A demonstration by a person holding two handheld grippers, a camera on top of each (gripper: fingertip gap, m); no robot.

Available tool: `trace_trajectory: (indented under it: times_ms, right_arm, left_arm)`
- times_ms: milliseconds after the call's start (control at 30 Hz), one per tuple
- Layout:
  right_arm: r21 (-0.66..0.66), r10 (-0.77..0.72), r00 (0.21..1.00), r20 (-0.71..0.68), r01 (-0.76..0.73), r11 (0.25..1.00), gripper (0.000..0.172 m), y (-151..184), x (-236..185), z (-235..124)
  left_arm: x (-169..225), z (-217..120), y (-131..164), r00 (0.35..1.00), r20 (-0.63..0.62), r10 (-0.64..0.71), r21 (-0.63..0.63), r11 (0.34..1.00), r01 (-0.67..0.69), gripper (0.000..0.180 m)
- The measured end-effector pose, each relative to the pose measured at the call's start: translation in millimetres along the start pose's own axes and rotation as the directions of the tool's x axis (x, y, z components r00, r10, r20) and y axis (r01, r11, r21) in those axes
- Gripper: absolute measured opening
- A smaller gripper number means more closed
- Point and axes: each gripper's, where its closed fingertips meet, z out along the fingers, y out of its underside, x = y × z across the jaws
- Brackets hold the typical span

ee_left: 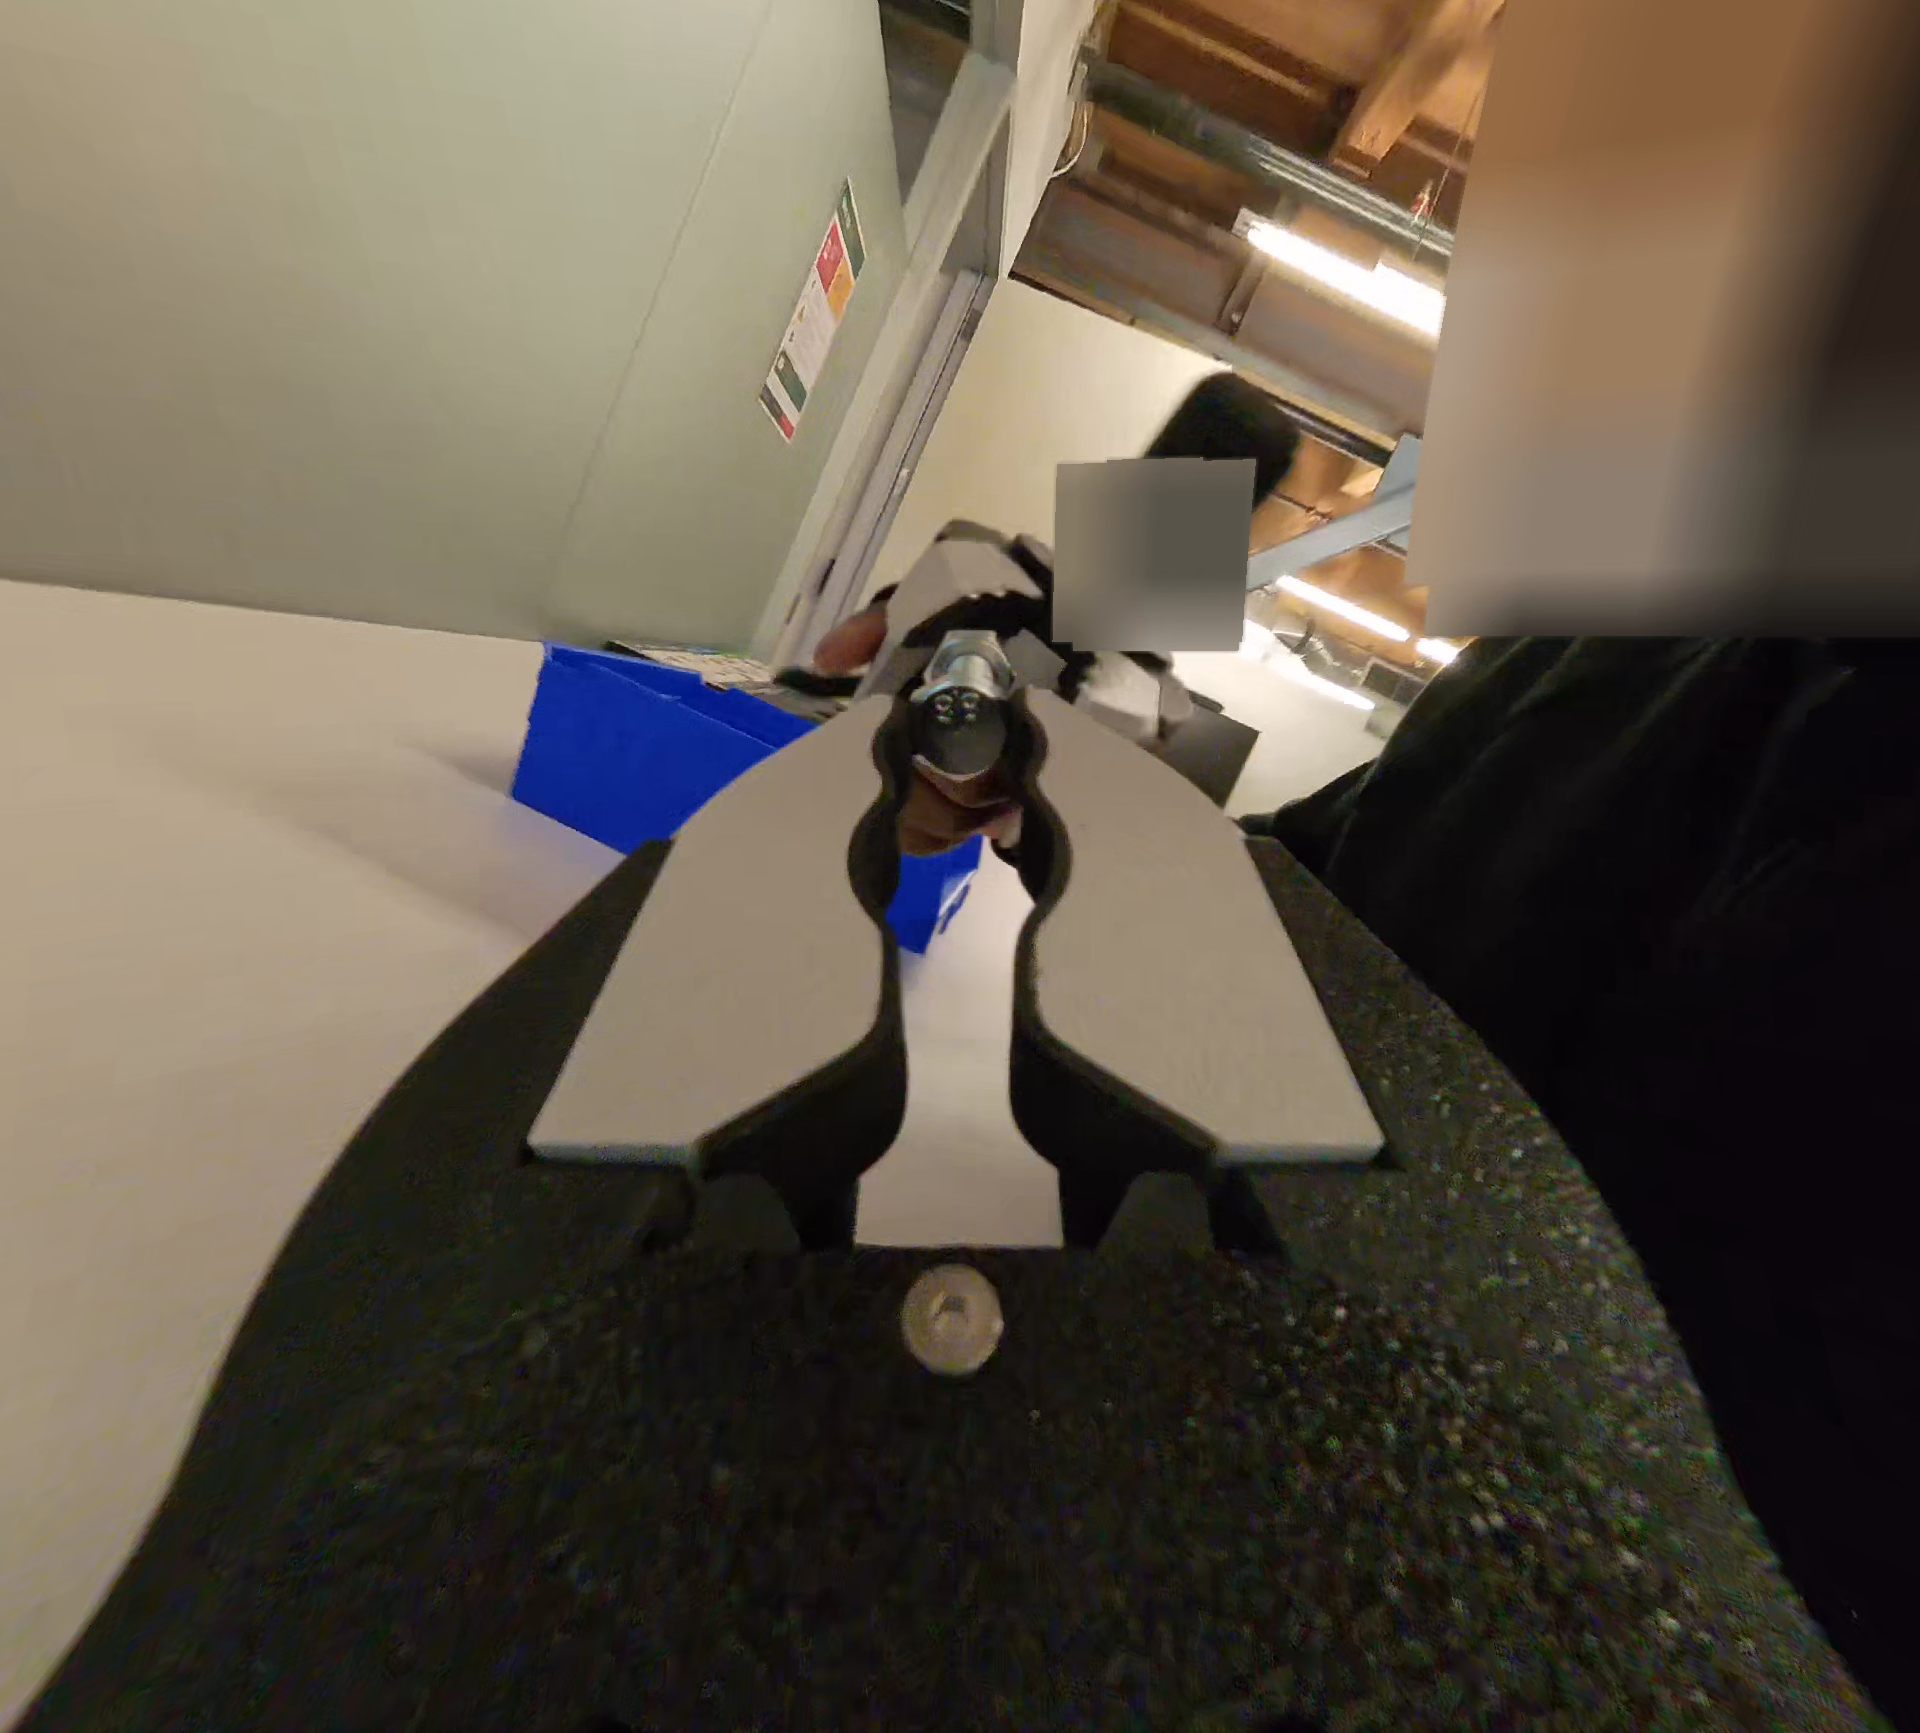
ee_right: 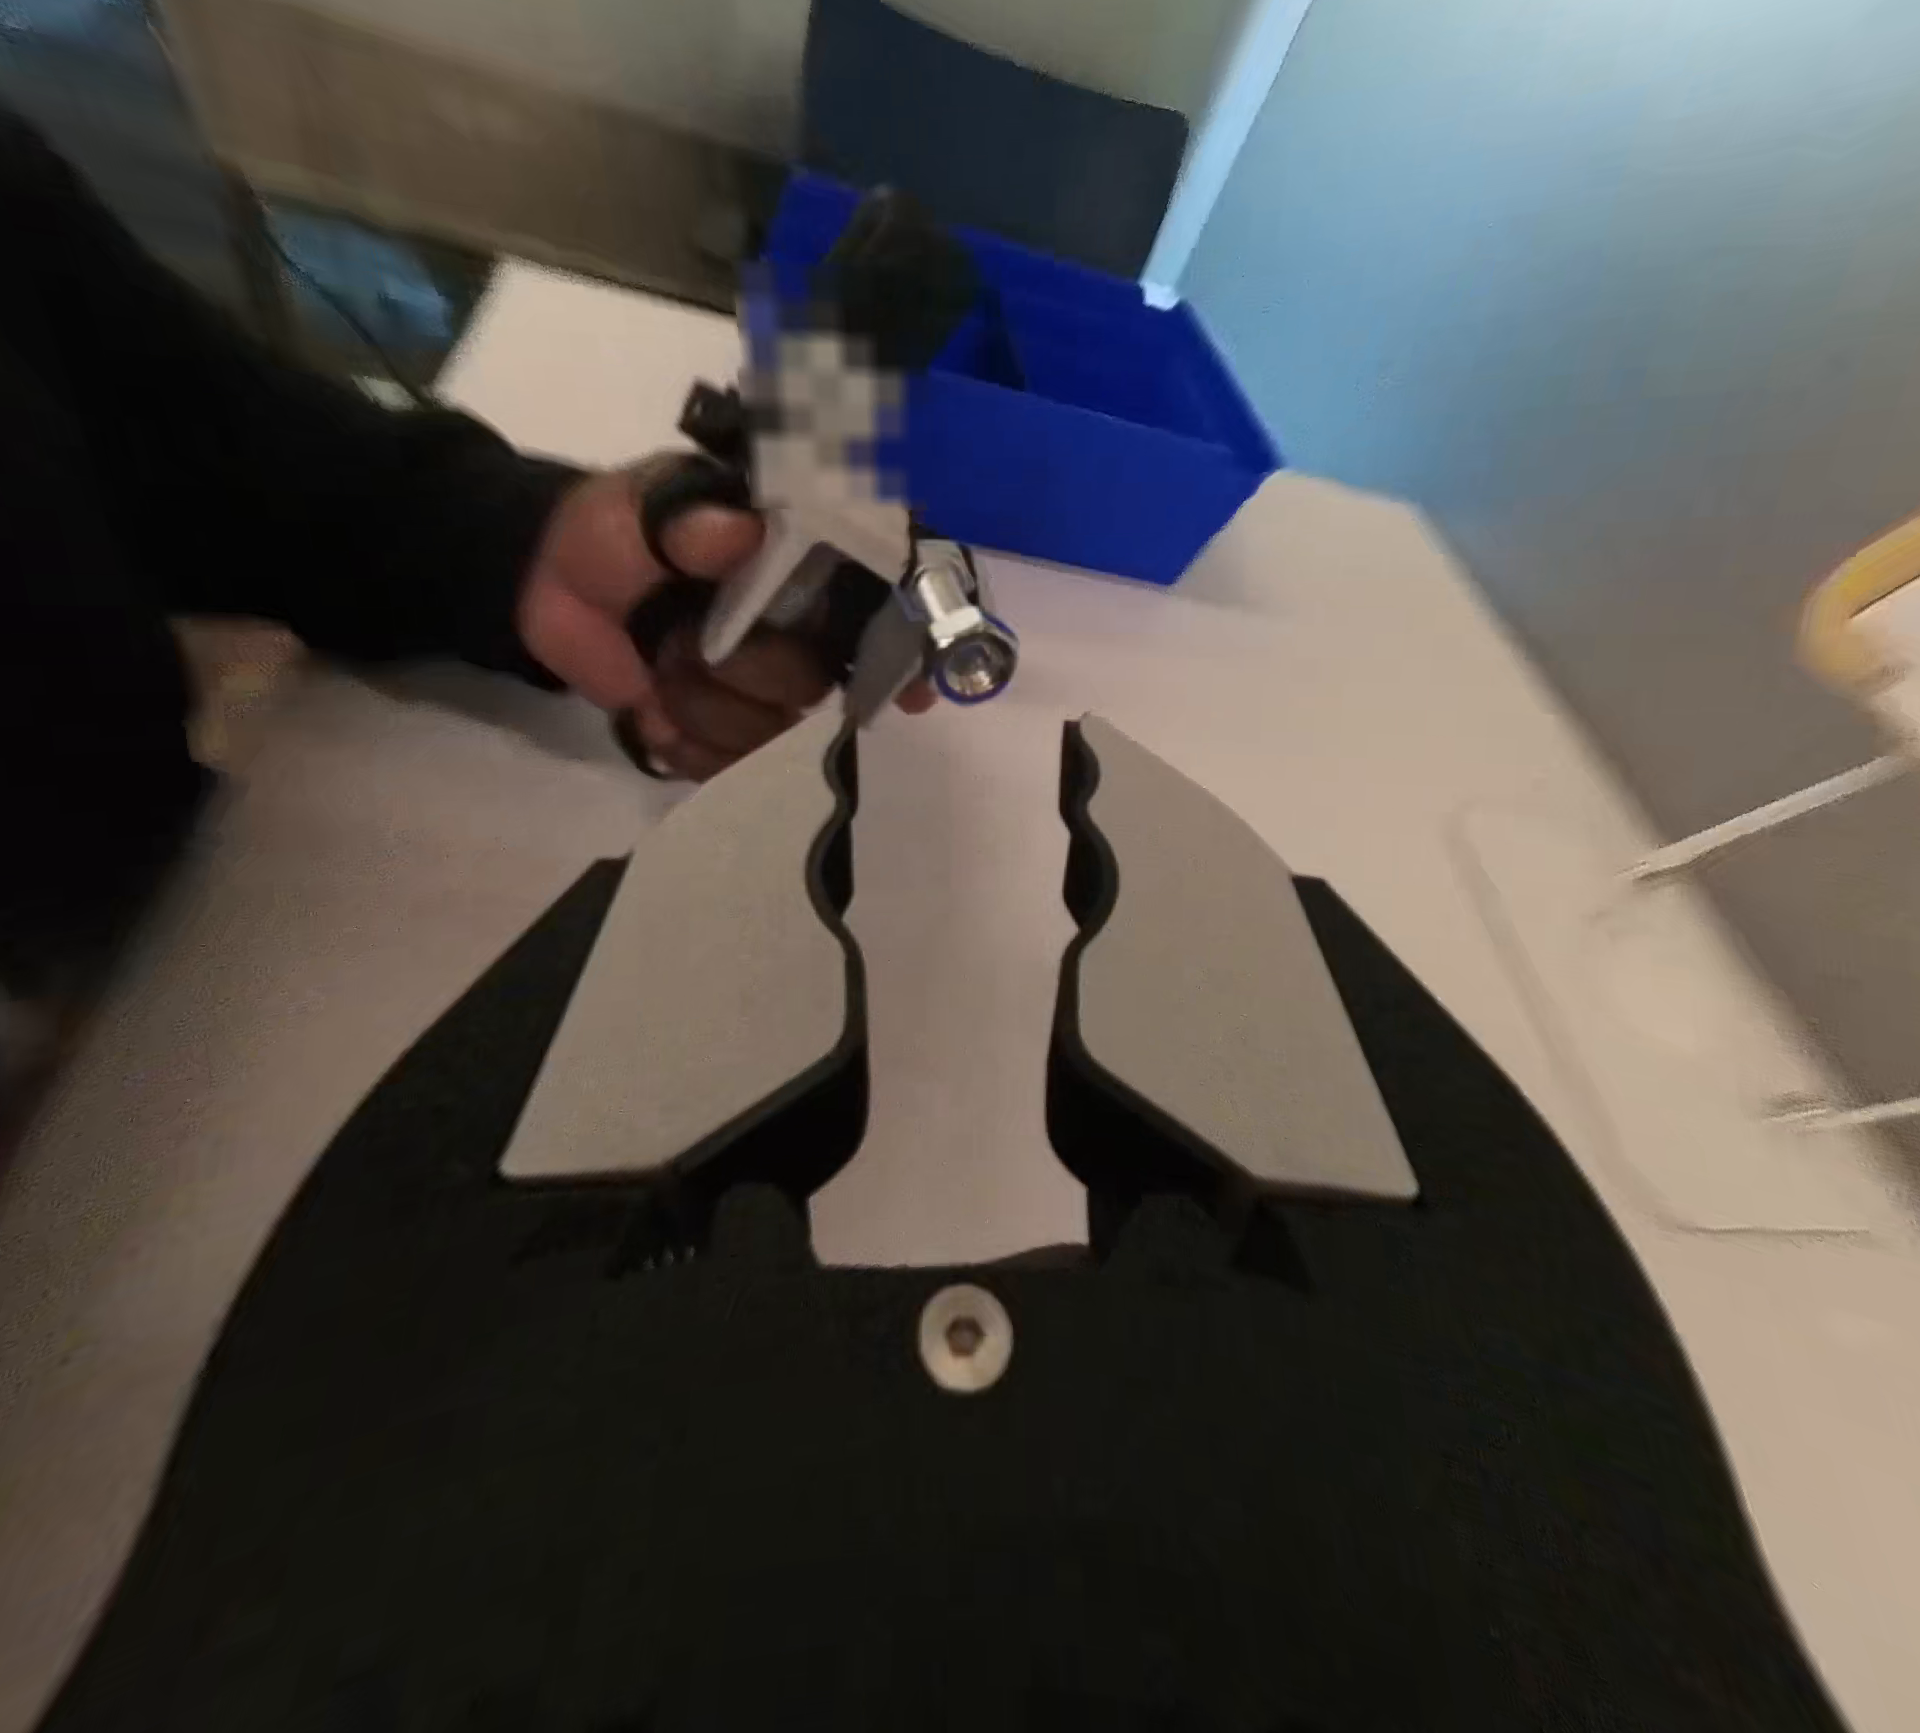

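Note:
In the left wrist view my left gripper (ee_left: 958, 709) is shut on a metal bolt (ee_left: 954, 736) with a hex nut (ee_left: 964, 655) on its shaft, held at the fingertips above the white table (ee_left: 208, 852). In the right wrist view the same bolt (ee_right: 961, 639) sticks out of the left gripper's fingers (ee_right: 883, 655), which a hand (ee_right: 603, 592) holds. My right gripper (ee_right: 966, 733) is open, with nothing between its pads, just short of the bolt's end. Its grey fingers (ee_left: 930, 603) show beyond the nut in the left wrist view.
A blue bin (ee_left: 623, 748) stands on the table behind the grippers; it also shows in the right wrist view (ee_right: 1091, 457). A wall runs close behind it. A blurred yellow and white object (ee_right: 1860, 613) lies at the right edge. A dark sleeve (ee_right: 260, 488) reaches in from the left.

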Motion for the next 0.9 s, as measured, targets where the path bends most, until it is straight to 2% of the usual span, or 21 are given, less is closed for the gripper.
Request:
trace_trajectory:
  times_ms: [67, 167, 233, 267, 333, 367, 400, 433, 467, 500, 533, 567, 600, 667, 700, 767, 800, 867, 900]
  right_arm:
    - [-0.027, -0.147, 0.989, -0.028, 0.146, 0.989, 0.037, 1, -4, 3]
    - [-0.036, -0.162, 0.986, -0.034, 0.160, 0.986, 0.035, 3, -5, 6]
    - [-0.061, -0.137, 0.990, -0.017, 0.136, 0.989, 0.019, 7, -4, 8]
    - [-0.069, -0.102, 0.995, -0.003, 0.101, 0.992, 0.019, 9, -4, 8]
    - [-0.103, 0.096, 0.994, 0.056, -0.090, 0.991, 0.019, 13, -7, 8]
    - [-0.123, 0.269, 0.957, 0.107, -0.255, 0.959, 0.019, 15, -10, 8]
    - [-0.153, 0.463, 0.872, 0.159, -0.441, 0.884, 0.019, 16, -13, 8]
    - [-0.179, 0.625, 0.753, 0.205, -0.599, 0.781, 0.019, 15, -15, 8]
    - [-0.187, 0.721, 0.647, 0.249, -0.699, 0.691, 0.019, 14, -16, 7]
    - [-0.175, 0.756, 0.588, 0.288, -0.744, 0.645, 0.018, 12, -16, 7]
    - [-0.146, 0.749, 0.586, 0.309, -0.749, 0.646, 0.018, 10, -15, 6]
    - [-0.113, 0.710, 0.637, 0.300, -0.716, 0.689, 0.021, 11, -13, 6]
    - [-0.076, 0.635, 0.728, 0.260, -0.640, 0.765, 0.029, 13, -10, 6]
    - [-0.003, 0.374, 0.921, 0.110, -0.376, 0.927, 0.036, 15, -1, 4]
    - [0.009, 0.216, 0.976, 0.041, -0.217, 0.976, 0.039, 13, 1, 3]
    - [-0.016, -0.050, 0.998, -0.026, 0.049, 0.999, 0.038, 12, -2, 2]
    - [-0.037, -0.132, 0.991, -0.038, 0.130, 0.991, 0.038, 13, -4, 3]
    - [-0.089, -0.194, 0.979, -0.057, 0.189, 0.978, 0.035, 19, -4, 7]
    - [-0.109, -0.191, 0.980, -0.057, 0.184, 0.977, 0.028, 22, -3, 9]
  left_arm:
    - [0, 2, 5, 0.999, -0.005, -0.042, -0.019, 0.999, 0.042, 0.017]
    - [0, 6, 13, 0.997, -0.015, -0.077, -0.064, 0.995, 0.076, 0.017]
    - [1, 8, 19, 0.997, -0.017, -0.075, -0.092, 0.993, 0.073, 0.017]
    - [1, 8, 19, 0.998, -0.014, -0.060, -0.095, 0.994, 0.059, 0.017]
    - [0, 7, 23, 1.000, 0.002, 0.004, -0.129, 0.992, -0.004, 0.017]
    - [1, 6, 26, 0.998, 0.002, 0.059, -0.152, 0.987, -0.058, 0.017]
    - [2, 5, 28, 0.993, -0.001, 0.119, -0.178, 0.977, -0.117, 0.017]
    - [2, 4, 31, 0.985, -0.002, 0.175, -0.200, 0.965, -0.172, 0.017]
    - [3, 4, 31, 0.977, -0.006, 0.213, -0.211, 0.955, -0.209, 0.017]
    - [4, 4, 29, 0.974, -0.007, 0.226, -0.204, 0.953, -0.222, 0.017]
    - [4, 5, 26, 0.977, -0.003, 0.214, -0.186, 0.960, -0.211, 0.017]
    - [2, 5, 23, 0.983, 0.010, 0.186, -0.165, 0.969, -0.181, 0.017]
    - [0, 5, 20, 0.989, 0.022, 0.144, -0.145, 0.980, -0.139, 0.017]
    - [-4, 3, 17, 0.998, 0.028, 0.050, -0.111, 0.993, -0.047, 0.017]
    - [-5, 3, 16, 0.999, 0.030, 0.014, -0.102, 0.995, -0.011, 0.017]
    - [-7, 3, 19, 0.999, 0.031, -0.030, -0.113, 0.993, 0.034, 0.017]
    - [-7, 4, 21, 0.998, 0.033, -0.044, -0.128, 0.991, 0.048, 0.017]
    - [-7, 5, 25, 0.998, 0.027, -0.061, -0.152, 0.986, 0.064, 0.017]
    - [-5, 6, 28, 0.998, 0.018, -0.067, -0.166, 0.984, 0.069, 0.017]
